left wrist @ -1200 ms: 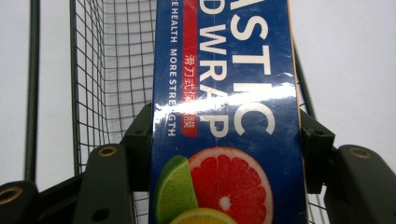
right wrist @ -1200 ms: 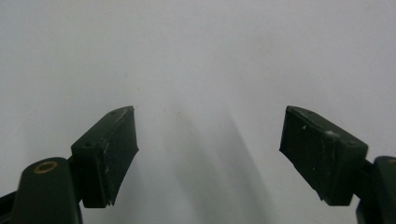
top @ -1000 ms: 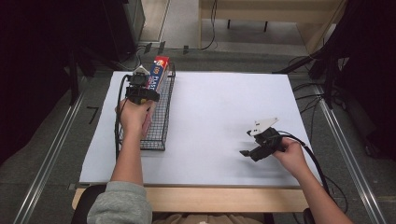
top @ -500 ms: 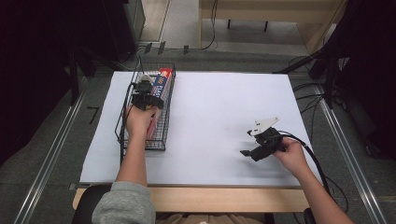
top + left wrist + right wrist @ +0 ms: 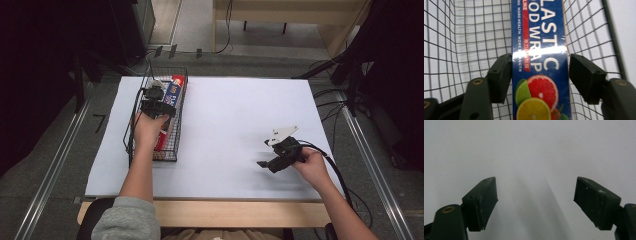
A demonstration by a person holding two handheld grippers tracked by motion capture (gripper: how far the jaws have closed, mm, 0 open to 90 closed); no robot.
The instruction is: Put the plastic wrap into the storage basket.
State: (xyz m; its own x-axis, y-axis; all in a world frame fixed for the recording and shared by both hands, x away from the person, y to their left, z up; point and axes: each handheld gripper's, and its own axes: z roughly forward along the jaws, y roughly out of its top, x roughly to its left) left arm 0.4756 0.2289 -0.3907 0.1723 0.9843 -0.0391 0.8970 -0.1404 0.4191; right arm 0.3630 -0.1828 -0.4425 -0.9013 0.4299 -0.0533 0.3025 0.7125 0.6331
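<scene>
The plastic wrap box (image 5: 540, 75) lies lengthwise in the wire basket (image 5: 176, 145) at the left side of the white table (image 5: 235, 125), its long axis running front-to-back w/ the basket. In the left gripper view the box sits right between the two black jaws of the left gripper (image 5: 540, 75): the jaw on the view's left is touching or all but touching the box's edge, while the jaw on the view's right stands off w/ a narrow gap showing basket mesh between pad & box. So the jaws are open a bit wider than the box, straddling it, not clamped. The box's printed face is up, w/ blue ground, white "PLASTIC WRAP" lettering & citrus fruit pics at the near end. From the high view the left gripper (image 5: 156, 97) is down inside the basket over the box, the hand (image 5: 148, 129) behind it covering the box's middle; the box's far end pokes out beyond the gripper toward the basket's far wall, & a bit of its near end shows below the hand. The box lies toward the basket's right wall. The right gripper (image 5: 265, 159) is well apart, over bare table near the front right, held by the right hand (image 5: 311, 165). In the right gripper view its jaws are spread wide w/ nothing between them, just white tabletop under them.
</scene>
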